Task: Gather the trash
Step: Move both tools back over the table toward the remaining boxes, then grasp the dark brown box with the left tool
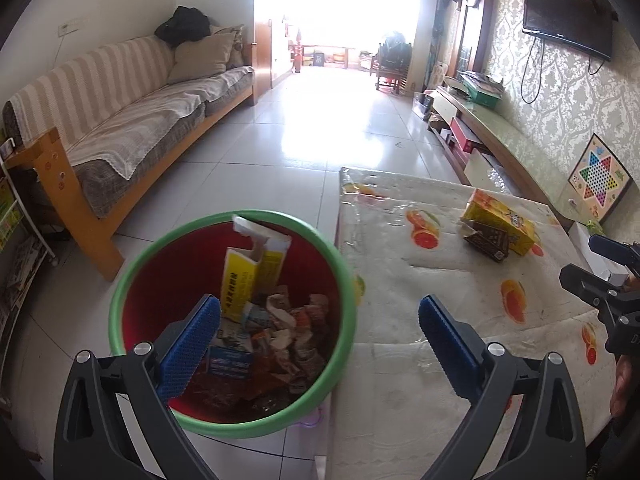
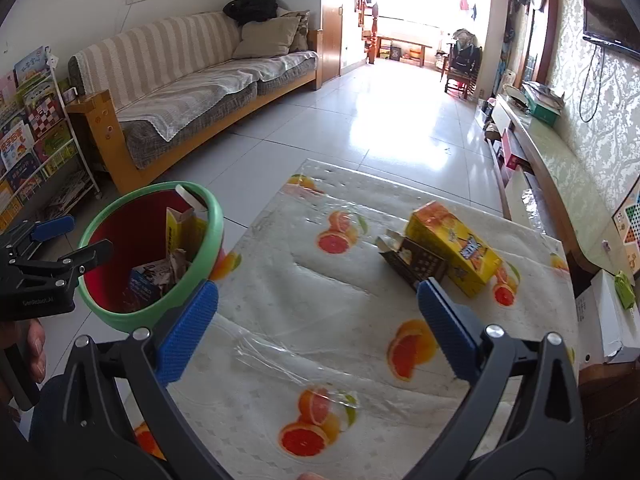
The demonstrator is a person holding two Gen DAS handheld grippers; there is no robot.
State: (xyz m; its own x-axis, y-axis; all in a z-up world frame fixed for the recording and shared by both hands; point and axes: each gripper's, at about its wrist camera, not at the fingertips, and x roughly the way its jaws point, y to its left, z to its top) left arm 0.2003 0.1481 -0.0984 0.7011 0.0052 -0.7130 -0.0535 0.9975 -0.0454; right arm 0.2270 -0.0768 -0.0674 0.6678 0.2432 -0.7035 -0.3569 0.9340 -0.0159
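A red bin with a green rim (image 1: 132, 280) (image 2: 218, 216) stands on the floor at the table's left edge, holding a yellow box (image 1: 244, 280) and crumpled wrappers (image 1: 288, 332). On the table lie a yellow carton (image 1: 500, 220) (image 2: 452, 248) and a dark brown box (image 1: 486, 242) (image 2: 416, 262), touching each other. My left gripper (image 1: 320, 336) is open and empty above the bin's right rim. My right gripper (image 2: 318, 320) is open and empty above the table, short of the two boxes. Each gripper shows in the other's view: the right (image 1: 600, 276), the left (image 2: 48, 256).
The table (image 2: 304, 288) has a fruit-print cloth under clear plastic. A striped sofa (image 1: 132, 112) stands left, a book rack (image 2: 36, 140) near it. A low TV cabinet (image 1: 500, 136) runs along the right wall, with a white box (image 2: 608, 320) by the table.
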